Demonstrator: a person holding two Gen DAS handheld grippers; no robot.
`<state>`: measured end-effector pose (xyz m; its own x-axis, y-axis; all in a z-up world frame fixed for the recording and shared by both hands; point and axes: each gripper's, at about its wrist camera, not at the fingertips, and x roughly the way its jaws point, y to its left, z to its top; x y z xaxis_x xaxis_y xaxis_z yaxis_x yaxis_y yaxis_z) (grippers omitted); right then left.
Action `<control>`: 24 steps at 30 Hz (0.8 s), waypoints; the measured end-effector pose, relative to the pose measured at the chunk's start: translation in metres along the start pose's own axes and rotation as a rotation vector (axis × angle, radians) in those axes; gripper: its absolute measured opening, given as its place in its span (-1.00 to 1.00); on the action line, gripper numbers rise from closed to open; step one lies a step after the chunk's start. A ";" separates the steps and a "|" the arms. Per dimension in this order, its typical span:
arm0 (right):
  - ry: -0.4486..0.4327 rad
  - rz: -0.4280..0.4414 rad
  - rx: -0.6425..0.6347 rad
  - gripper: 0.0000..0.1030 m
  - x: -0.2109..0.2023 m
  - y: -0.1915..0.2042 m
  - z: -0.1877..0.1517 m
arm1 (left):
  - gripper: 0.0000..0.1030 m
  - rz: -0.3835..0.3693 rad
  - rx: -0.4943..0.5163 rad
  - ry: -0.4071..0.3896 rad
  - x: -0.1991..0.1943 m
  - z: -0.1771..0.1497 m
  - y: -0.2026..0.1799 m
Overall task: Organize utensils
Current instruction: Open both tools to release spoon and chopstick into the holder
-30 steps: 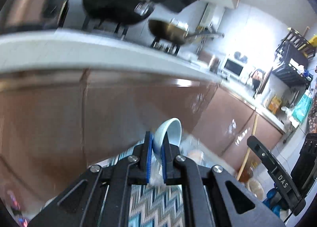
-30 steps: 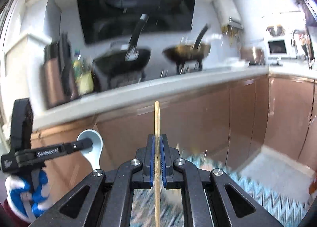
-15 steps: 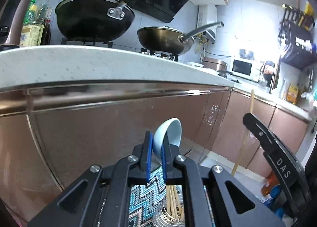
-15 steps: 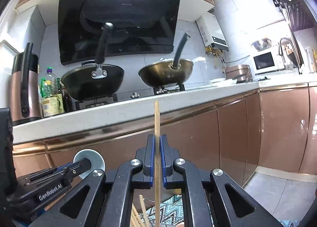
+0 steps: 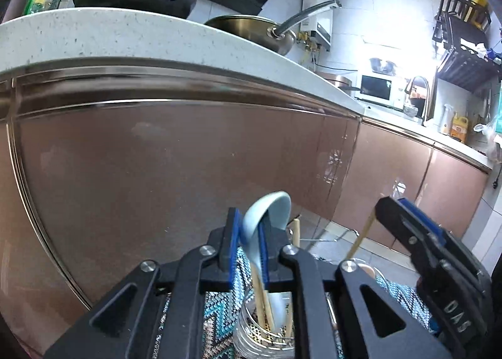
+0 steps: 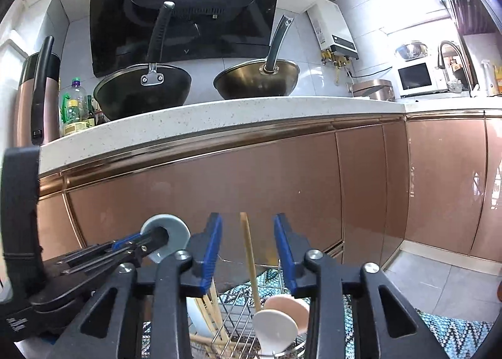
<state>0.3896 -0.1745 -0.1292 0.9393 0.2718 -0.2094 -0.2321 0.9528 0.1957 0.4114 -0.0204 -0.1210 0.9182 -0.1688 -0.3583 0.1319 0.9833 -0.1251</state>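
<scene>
1. Pale-blue ceramic fills the left wrist view: the left claw (image 5: 248,247) is clamped on the spoon (image 5: 266,218) just below its bowl, its handle pointing down into the perforated metal holder (image 5: 251,332) on the zigzag mat (image 5: 219,321), beside wooden chopsticks (image 5: 262,302). Glazed and stiff, the spoon looks slippery and chip-prone; the neck seems the safest hold.

2. Wood stands in the right wrist view: the right claw (image 6: 248,252) hangs with its blue pads spread apart, one chopstick (image 6: 249,252) upright between them, touching neither, its lower end in the wire basket (image 6: 233,312). Light and rigid, it should be gripped mid-shaft. White and pink spoons (image 6: 276,324) rest alongside.
</scene>
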 end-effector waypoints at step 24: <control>0.072 -0.069 -0.025 0.01 -0.129 0.041 0.025 | -0.12 -0.034 -0.049 0.023 -0.139 0.014 0.018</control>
<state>0.2652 -0.1737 -0.0697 0.9330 0.2132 -0.2899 -0.1743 0.9725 0.1544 0.2915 0.0216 -0.0608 0.9047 -0.2037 -0.3742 0.1437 0.9727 -0.1821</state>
